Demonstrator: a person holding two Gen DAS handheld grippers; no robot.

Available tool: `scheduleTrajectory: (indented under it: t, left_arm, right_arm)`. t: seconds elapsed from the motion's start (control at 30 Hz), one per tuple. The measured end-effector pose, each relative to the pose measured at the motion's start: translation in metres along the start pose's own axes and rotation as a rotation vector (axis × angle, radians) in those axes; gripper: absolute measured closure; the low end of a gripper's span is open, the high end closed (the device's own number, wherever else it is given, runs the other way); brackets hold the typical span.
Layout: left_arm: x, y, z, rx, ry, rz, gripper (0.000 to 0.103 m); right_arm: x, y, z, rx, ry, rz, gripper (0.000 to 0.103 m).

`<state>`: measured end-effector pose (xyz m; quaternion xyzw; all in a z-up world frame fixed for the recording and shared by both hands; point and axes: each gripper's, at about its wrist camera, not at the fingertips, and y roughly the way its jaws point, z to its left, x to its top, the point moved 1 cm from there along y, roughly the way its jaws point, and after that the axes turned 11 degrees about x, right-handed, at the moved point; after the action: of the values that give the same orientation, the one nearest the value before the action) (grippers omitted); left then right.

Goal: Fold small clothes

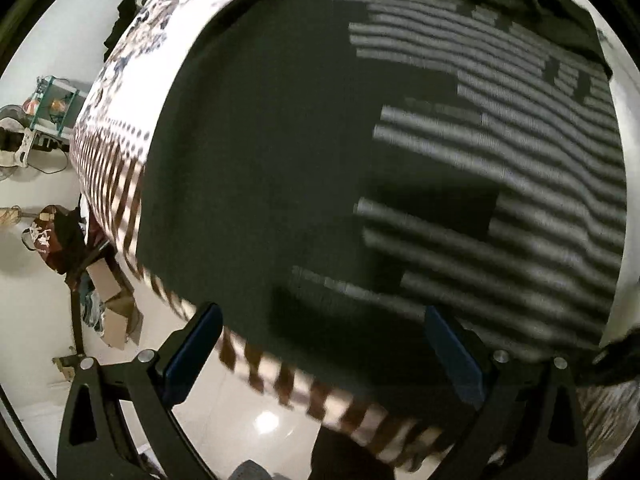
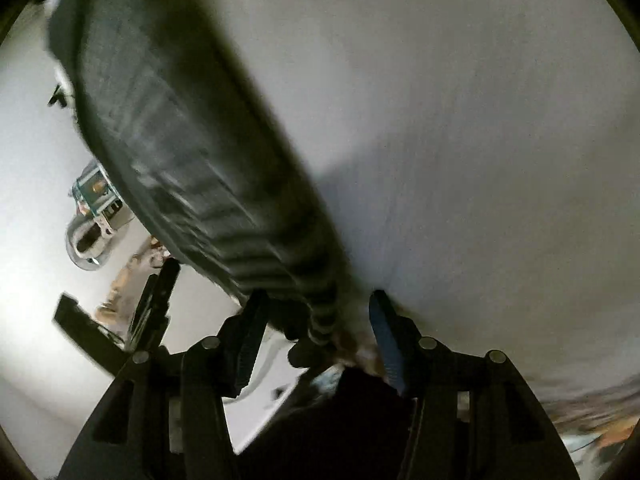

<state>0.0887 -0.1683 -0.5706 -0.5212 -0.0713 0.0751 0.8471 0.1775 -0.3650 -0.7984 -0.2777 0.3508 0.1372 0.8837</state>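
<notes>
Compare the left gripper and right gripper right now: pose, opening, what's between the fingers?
The left gripper looks steeply down on the dark striped garment spread flat over the patterned bedcover; the right gripper views it edge-on beside a plain white surface. The left gripper's fingers stand wide with nothing gripped; the right gripper's sit narrower, the garment's striped edge between them, though blur hides any contact. Both have blue-padded fingers on black frames.

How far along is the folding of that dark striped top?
Done: the dark striped top lies spread flat on the patterned bedsheet; no fold shows yet. In hand: the left gripper hovers open over its near edge, and the right gripper is open beside the garment's edge, gripping nothing as far as the blur lets me tell. Left: all the folds, it seems.
</notes>
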Motion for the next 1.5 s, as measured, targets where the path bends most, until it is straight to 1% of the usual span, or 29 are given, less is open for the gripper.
scheduleTrajectory:
  t: [0.03,0.07,0.13,0.17,0.2,0.3,0.4,0.43,0.5,0.53,0.57,0.67,0.7,0.73,0.77,0.8,0.83,0.93,1.03,1.07,1.13,1.17,1.2,1.23,1.3,1.33,1.4,1.43,1.5]
  left_arm:
    - [-0.004,0.000,0.002,0.000,0.005,-0.001,0.000]
    - [-0.007,0.000,0.003,0.002,0.009,-0.003,0.000]
    - [-0.010,-0.001,0.005,0.000,0.014,-0.012,0.000]
    - [-0.011,-0.001,0.006,-0.002,0.017,-0.014,0.000]
    - [-0.012,0.000,0.005,-0.004,0.019,-0.016,0.000]
    - [-0.011,0.002,0.005,-0.021,0.013,-0.012,0.000]
    - [-0.010,-0.005,0.006,-0.038,0.005,-0.036,0.000]
    - [-0.010,-0.009,0.004,-0.043,0.009,-0.049,0.000]
    - [-0.011,-0.014,-0.001,-0.055,0.030,-0.067,0.000]
    - [-0.012,-0.016,-0.006,-0.067,0.047,-0.072,0.000]
    - [-0.014,-0.019,-0.012,-0.085,0.060,-0.073,0.000]
    - [-0.024,-0.029,-0.043,-0.186,0.139,-0.079,0.000]
    - [-0.028,-0.033,-0.057,-0.219,0.179,-0.080,0.000]
    - [-0.034,-0.035,-0.074,-0.252,0.223,-0.081,0.000]
    - [-0.038,-0.037,-0.089,-0.272,0.259,-0.082,0.000]
    - [-0.043,-0.039,-0.105,-0.285,0.296,-0.086,0.000]
    - [-0.048,-0.039,-0.121,-0.292,0.329,-0.092,0.000]
    - [-0.057,-0.036,-0.158,-0.260,0.394,-0.101,0.000]
    - [-0.058,-0.035,-0.176,-0.213,0.407,-0.154,0.000]
    - [-0.057,-0.035,-0.179,-0.208,0.405,-0.167,0.000]
    - [-0.056,-0.037,-0.182,-0.205,0.403,-0.194,0.009]
    - [-0.056,-0.039,-0.182,-0.209,0.404,-0.212,0.024]
    - [-0.057,-0.042,-0.182,-0.205,0.407,-0.231,0.045]
    - [-0.058,-0.045,-0.182,-0.190,0.417,-0.253,0.055]
    - [-0.059,-0.049,-0.181,-0.172,0.430,-0.279,0.090]
    - [-0.058,-0.052,-0.178,-0.167,0.423,-0.295,0.095]
    - [-0.055,-0.055,-0.167,-0.213,0.392,-0.293,0.096]
    - [-0.053,-0.058,-0.157,-0.238,0.369,-0.295,0.096]
    - [-0.051,-0.066,-0.142,-0.272,0.336,-0.297,0.097]
  right_arm:
    - [-0.008,0.014,-0.006,-0.044,0.005,0.001,0.061]
    - [-0.015,0.023,-0.008,-0.096,-0.002,0.010,0.079]
    - [-0.030,0.032,-0.017,-0.157,-0.005,0.028,0.087]
    - [-0.035,0.032,-0.021,-0.195,0.003,0.036,0.101]
    - [-0.036,0.032,-0.025,-0.213,0.009,0.032,0.103]
    - [-0.034,0.030,-0.020,-0.170,-0.008,0.013,0.103]
    - [-0.037,0.015,0.006,-0.142,-0.111,0.002,0.102]
    - [-0.038,0.007,0.010,-0.129,-0.123,-0.005,0.099]
    - [-0.039,-0.014,0.018,-0.088,-0.131,-0.041,0.074]
    - [-0.039,-0.031,0.021,-0.068,-0.139,-0.083,0.054]
    - [-0.036,-0.043,0.029,-0.057,-0.151,-0.113,0.051]
    - [-0.015,-0.097,0.046,-0.046,-0.187,-0.228,0.051]
    - [-0.002,-0.114,0.054,-0.038,-0.195,-0.263,0.051]
    - [0.012,-0.145,0.058,-0.031,-0.204,-0.312,0.051]
    - [0.022,-0.164,0.063,-0.028,-0.206,-0.352,0.051]
    - [0.041,-0.193,0.074,-0.016,-0.213,-0.416,0.051]
    - [0.061,-0.211,0.087,-0.006,-0.228,-0.451,0.051]
    - [0.120,-0.278,0.121,0.039,-0.284,-0.545,0.051]
    - [0.174,-0.324,0.149,0.132,-0.296,-0.577,0.051]
    - [0.192,-0.330,0.158,0.165,-0.300,-0.572,0.051]
    - [0.227,-0.344,0.170,0.203,-0.283,-0.583,0.051]
    - [0.244,-0.346,0.177,0.235,-0.282,-0.572,0.051]
    - [0.253,-0.341,0.181,0.245,-0.281,-0.569,0.051]
    - [0.264,-0.340,0.187,0.257,-0.286,-0.563,0.051]
    - [0.277,-0.323,0.195,0.254,-0.299,-0.537,0.051]
    - [0.280,-0.320,0.196,0.251,-0.303,-0.538,0.051]
    - [0.284,-0.308,0.203,0.201,-0.301,-0.566,0.083]
    - [0.279,-0.302,0.202,0.189,-0.307,-0.571,0.092]
    - [0.269,-0.302,0.205,0.160,-0.313,-0.598,0.093]
